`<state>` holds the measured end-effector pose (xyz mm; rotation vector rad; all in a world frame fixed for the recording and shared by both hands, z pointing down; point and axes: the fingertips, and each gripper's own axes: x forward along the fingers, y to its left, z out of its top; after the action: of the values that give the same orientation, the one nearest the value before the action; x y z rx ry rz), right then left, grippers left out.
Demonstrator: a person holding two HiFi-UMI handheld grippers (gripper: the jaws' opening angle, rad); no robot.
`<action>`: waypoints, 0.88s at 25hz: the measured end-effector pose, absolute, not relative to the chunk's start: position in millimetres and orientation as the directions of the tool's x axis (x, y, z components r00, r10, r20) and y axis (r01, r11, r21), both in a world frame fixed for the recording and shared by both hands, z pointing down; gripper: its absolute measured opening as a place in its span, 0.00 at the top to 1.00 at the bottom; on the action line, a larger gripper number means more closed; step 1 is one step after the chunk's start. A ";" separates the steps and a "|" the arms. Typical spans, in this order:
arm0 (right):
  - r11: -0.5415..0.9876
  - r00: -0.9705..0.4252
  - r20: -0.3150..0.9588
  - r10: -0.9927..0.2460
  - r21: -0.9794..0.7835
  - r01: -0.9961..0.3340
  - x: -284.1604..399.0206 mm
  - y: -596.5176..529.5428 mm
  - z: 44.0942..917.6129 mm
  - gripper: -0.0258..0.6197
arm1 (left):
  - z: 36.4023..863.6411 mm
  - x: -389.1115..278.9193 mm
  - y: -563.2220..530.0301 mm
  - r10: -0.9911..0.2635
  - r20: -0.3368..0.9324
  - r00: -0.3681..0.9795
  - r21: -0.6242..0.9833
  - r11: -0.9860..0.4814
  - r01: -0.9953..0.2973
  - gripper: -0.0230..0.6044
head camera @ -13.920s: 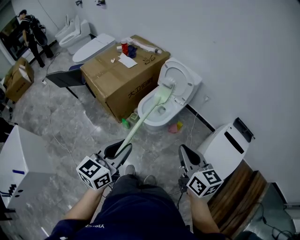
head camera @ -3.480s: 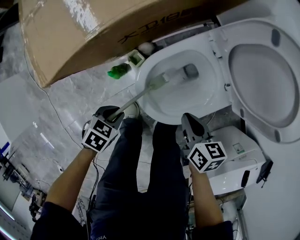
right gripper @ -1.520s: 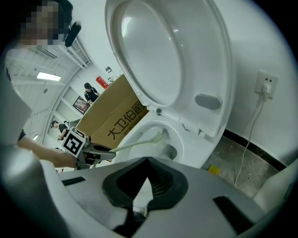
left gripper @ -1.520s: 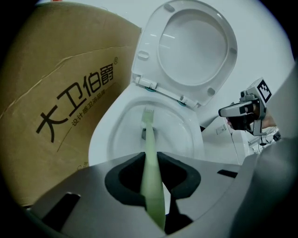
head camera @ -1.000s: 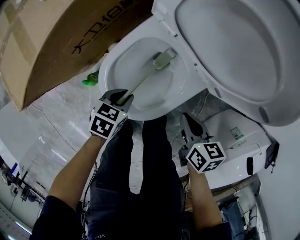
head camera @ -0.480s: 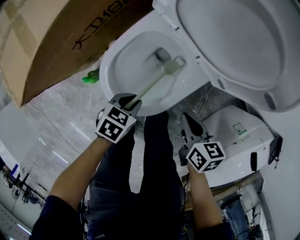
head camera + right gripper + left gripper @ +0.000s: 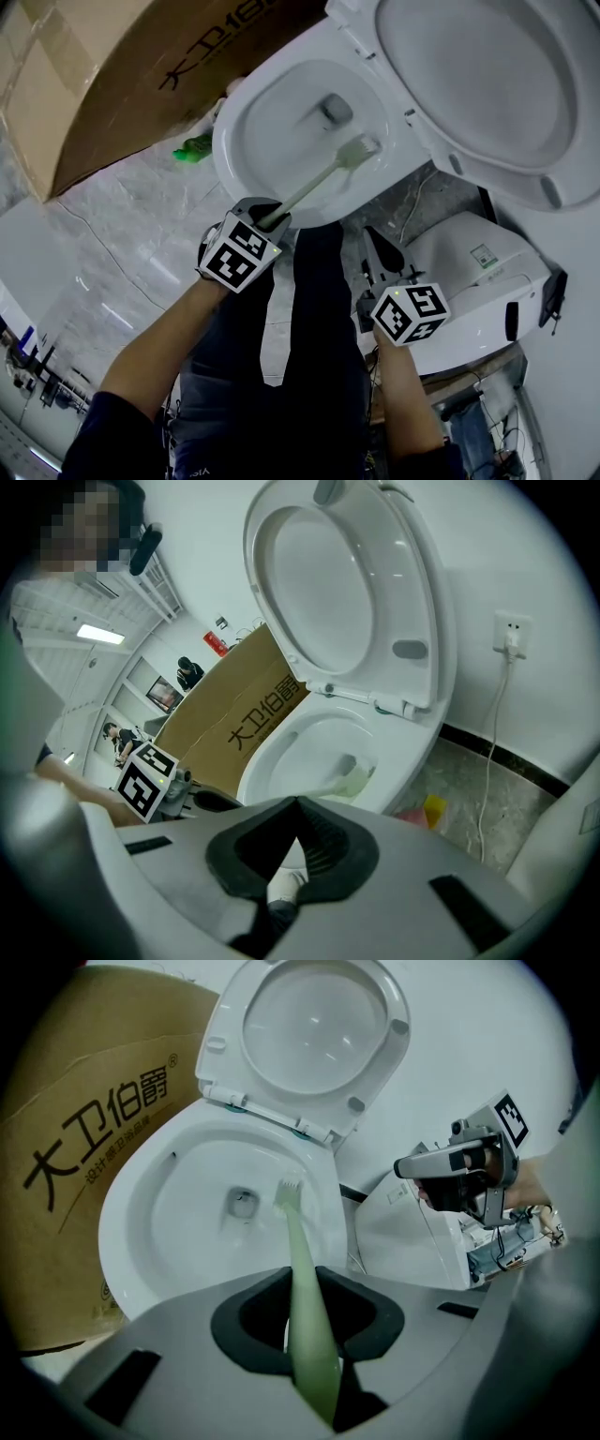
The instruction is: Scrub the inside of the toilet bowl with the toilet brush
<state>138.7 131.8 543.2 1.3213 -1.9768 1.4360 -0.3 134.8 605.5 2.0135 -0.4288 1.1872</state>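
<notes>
Brush (image 7: 315,183) slants from left tongs (image 7: 271,218) into bowl (image 7: 272,112)

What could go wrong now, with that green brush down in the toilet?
1. The left gripper holds the toilet brush only at the far end of its long handle, so hard scrubbing might twist it loose.
2. The brush head sits up on the side wall of the toilet bowl, not far from the rim. A brisk stroke could flick water onto the person's trousers close by.
</notes>
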 end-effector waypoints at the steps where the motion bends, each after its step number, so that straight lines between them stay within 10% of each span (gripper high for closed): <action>1: 0.048 -0.498 0.728 -0.471 -0.543 -0.838 135.2 132.2 542.6 0.95 | 605.0 -2.4 137.3 0.088 0.853 0.515 0.435 -0.665 -0.607 0.81; 22: 0.121 -0.553 0.716 -0.426 -0.561 -0.819 72.8 129.3 539.9 0.95 | 603.9 -76.9 172.5 0.168 0.872 0.459 0.459 -0.606 -0.650 0.81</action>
<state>72.8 129.3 539.9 1.2070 -2.0265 1.4123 -76.9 172.5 603.9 1.8786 -0.4051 1.2427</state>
